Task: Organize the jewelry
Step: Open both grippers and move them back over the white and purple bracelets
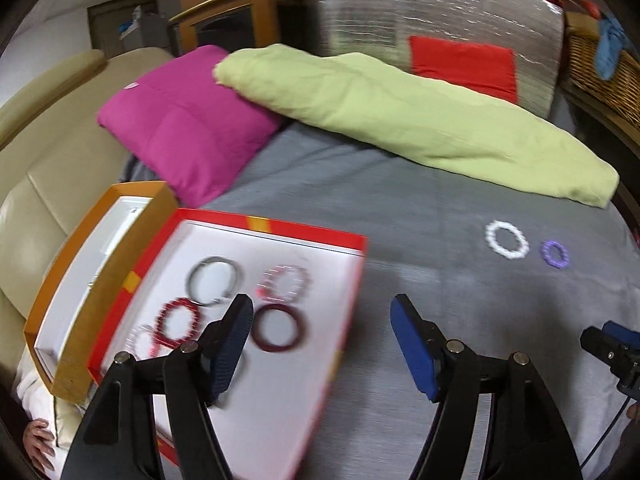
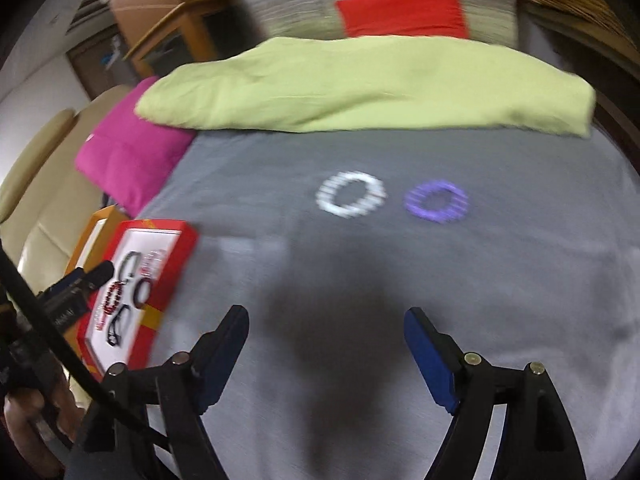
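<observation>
A red-rimmed box with a white floor (image 1: 320, 280) lies on the grey bedspread (image 1: 400, 208) and holds several bracelets, among them a dark red bangle (image 1: 280, 330), a red beaded one (image 1: 178, 322) and a grey one (image 1: 215, 281). A white beaded bracelet (image 1: 507, 239) and a purple one (image 1: 555, 254) lie on the bedspread to the right. My left gripper (image 1: 322, 316) is open and empty over the box's right edge. My right gripper (image 2: 324, 328) is open and empty, short of the white bracelet (image 2: 351, 193) and purple bracelet (image 2: 436, 201). The box (image 2: 172, 272) shows at the left.
An orange box lid (image 1: 88, 280) lies left of the red box. A pink cushion (image 1: 188, 120) and a green folded blanket (image 1: 400, 108) lie at the back of the bed. A beige sofa (image 1: 48, 128) is on the left, a wicker basket (image 1: 600, 68) at the right.
</observation>
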`<move>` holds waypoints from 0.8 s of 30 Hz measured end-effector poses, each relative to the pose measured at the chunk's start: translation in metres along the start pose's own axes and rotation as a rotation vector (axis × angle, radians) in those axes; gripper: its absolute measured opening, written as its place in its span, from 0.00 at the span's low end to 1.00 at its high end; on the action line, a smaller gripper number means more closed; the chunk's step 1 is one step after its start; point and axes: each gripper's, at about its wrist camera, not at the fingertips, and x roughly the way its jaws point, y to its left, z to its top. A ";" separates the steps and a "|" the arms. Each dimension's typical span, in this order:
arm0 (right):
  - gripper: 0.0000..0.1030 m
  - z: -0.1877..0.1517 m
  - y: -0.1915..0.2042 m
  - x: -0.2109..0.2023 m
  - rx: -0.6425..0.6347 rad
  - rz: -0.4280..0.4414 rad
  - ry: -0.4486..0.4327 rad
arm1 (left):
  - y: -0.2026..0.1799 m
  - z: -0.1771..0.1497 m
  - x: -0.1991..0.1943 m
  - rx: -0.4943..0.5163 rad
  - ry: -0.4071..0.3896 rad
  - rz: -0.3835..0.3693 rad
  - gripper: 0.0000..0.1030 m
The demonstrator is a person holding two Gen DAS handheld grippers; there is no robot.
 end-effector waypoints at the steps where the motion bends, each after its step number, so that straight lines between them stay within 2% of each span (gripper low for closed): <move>1: 0.80 -0.004 -0.012 -0.004 0.020 -0.003 -0.003 | -0.009 -0.001 -0.002 0.008 0.002 -0.009 0.70; 6: 0.80 -0.016 -0.053 -0.021 0.092 -0.013 -0.021 | -0.043 -0.003 -0.011 0.058 -0.006 -0.029 0.70; 10: 0.80 -0.019 -0.069 -0.027 0.116 -0.013 -0.030 | -0.062 -0.001 -0.015 0.089 -0.014 -0.041 0.70; 24: 0.80 -0.018 -0.073 -0.017 0.129 -0.004 -0.020 | -0.076 0.001 -0.009 0.107 -0.011 -0.055 0.70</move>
